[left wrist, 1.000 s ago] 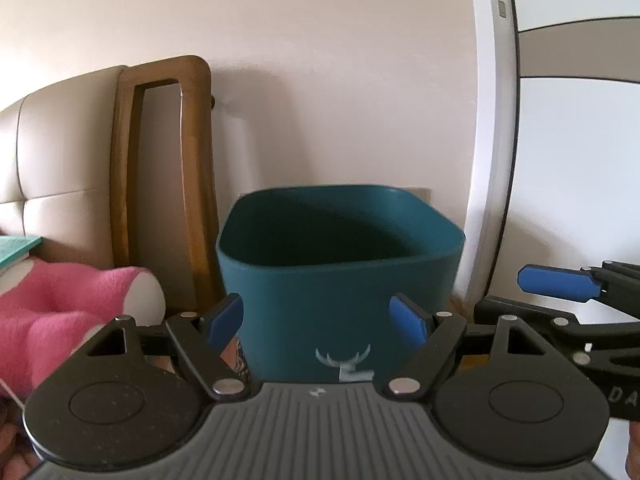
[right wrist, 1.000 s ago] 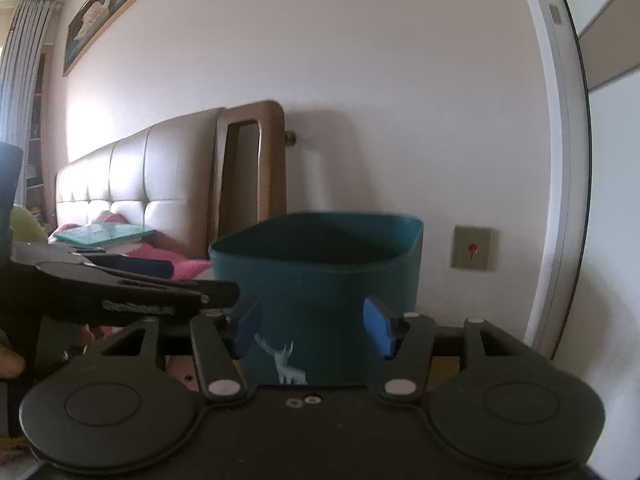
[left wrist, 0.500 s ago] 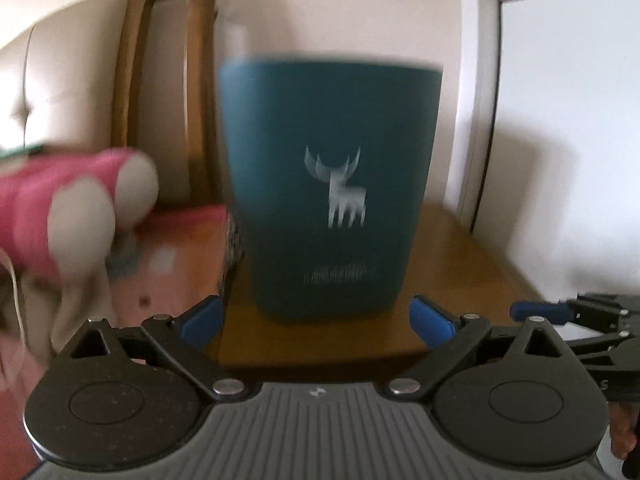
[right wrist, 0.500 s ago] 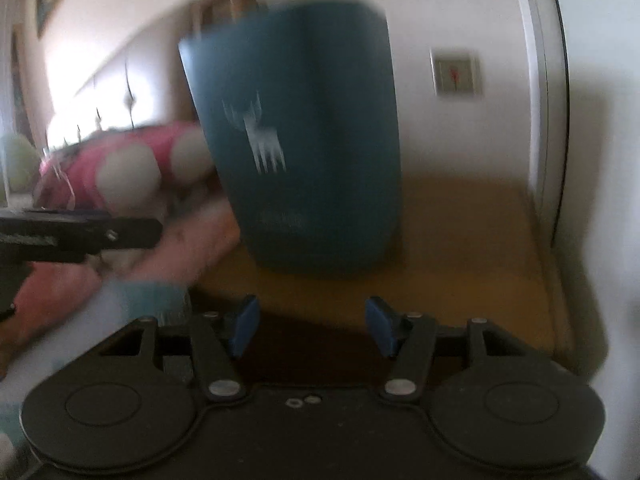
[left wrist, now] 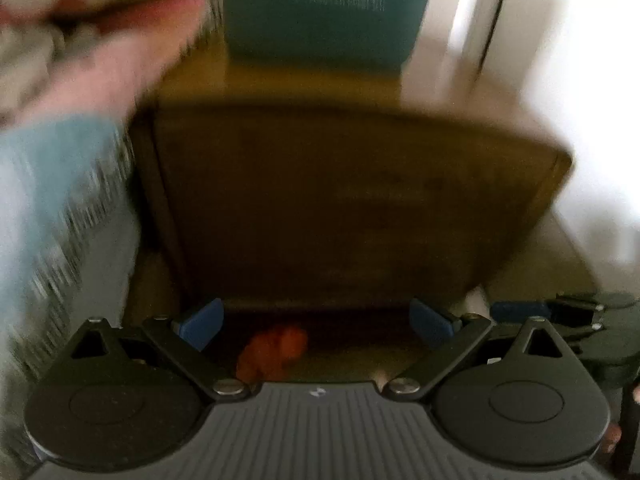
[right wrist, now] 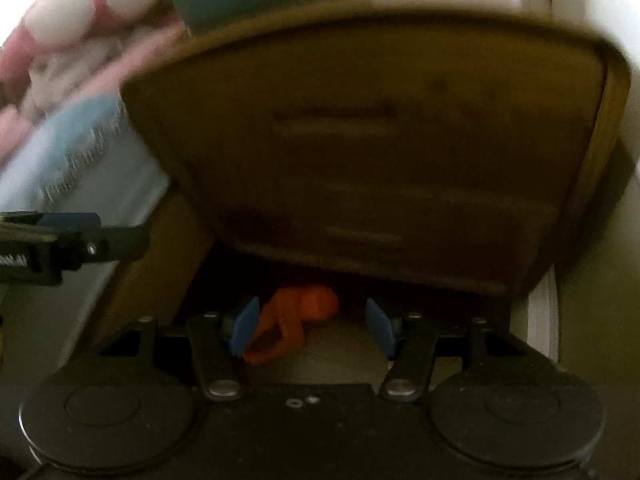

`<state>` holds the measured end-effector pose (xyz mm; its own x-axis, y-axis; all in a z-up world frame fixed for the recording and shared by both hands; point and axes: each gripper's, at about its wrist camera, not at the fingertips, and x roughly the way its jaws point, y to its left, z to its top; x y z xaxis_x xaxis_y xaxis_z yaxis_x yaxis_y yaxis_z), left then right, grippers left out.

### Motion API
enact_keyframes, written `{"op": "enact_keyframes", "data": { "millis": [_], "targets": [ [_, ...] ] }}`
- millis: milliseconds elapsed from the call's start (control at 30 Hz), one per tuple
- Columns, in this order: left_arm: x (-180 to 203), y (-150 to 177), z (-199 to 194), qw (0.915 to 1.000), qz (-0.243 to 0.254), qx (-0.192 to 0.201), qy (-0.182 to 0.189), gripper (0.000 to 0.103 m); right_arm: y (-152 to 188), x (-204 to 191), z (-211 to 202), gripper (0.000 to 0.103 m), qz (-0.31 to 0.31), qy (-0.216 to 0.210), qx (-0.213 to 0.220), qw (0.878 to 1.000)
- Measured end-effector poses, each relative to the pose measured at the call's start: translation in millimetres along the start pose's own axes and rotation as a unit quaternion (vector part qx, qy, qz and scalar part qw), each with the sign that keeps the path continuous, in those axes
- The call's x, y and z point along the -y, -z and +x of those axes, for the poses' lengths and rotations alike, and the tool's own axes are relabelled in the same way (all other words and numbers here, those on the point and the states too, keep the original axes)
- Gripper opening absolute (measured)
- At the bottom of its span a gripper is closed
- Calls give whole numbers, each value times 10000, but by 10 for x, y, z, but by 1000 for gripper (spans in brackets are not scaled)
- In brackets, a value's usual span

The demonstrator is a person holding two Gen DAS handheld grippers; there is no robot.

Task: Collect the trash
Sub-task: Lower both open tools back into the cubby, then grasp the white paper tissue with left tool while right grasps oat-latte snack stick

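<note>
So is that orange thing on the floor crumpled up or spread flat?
Crumpled, it seems. The orange thing lies bunched in folds on the floor at the foot of the nightstand, ahead of the open right gripper. Blur hides detail.

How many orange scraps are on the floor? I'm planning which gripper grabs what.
1: the orange scrap lies on the floor at the wooden nightstand's foot, ahead of the open right gripper. Others may hide underneath.

Bin (left wrist: 320,12) on nightstand (left wrist: 352,200) top, toward back. Bedding (right wrist: 72,136) left of nightstand. Crumpled scrap (right wrist: 296,320) on floor below nightstand front, between right tongs (right wrist: 310,326), nearer left finger. Left tongs (left wrist: 316,322) left of right tongs.
</note>
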<state>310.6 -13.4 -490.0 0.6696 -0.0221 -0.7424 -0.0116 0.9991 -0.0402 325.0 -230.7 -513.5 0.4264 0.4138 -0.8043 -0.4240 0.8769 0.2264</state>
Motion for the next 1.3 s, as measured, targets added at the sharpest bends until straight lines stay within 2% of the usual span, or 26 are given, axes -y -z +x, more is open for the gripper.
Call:
{"op": "enact_keyframes", "data": {
  "millis": [167,233,333,400,467,533,700,900,967,1200,1300],
  "targets": [
    [-67,487,566,9944,4,-1058,-70,100,317,190,390,59,204,121,-423,9988],
    [-60,700,802,9889,122,-1480,65,100,415,300,573,59,378,205,-619,9972],
    [10,1013,1101,9810,369,-1902,77,100,527,473,809,59,539,383,-819,9944],
    [85,1208,1276,9762,600,-2085,-45,100,629,610,968,59,722,439,-997,9914],
    [188,1367,1461,9678,907,-2341,-160,100,721,715,1104,59,893,419,-1126,9887],
    [301,1532,1581,9586,1275,-2544,-69,100,819,790,1248,59,1007,489,-1293,9853],
    [513,1902,1835,9333,2152,-2863,254,100,1019,934,1549,59,1062,682,-1614,9788],
    [664,2350,2177,9019,2824,-3224,543,100,1231,1031,1853,59,822,877,-1969,9730],
    [683,2502,2294,8935,3008,-3292,531,100,1275,1041,1941,59,712,920,-2049,9719],
    [634,2769,2484,8794,3223,-3455,583,100,1329,1072,2223,59,674,907,-2130,9705],
    [615,2845,2532,8775,3257,-3474,575,100,1335,1086,2289,58,662,940,-2141,9700]
  ]
}}
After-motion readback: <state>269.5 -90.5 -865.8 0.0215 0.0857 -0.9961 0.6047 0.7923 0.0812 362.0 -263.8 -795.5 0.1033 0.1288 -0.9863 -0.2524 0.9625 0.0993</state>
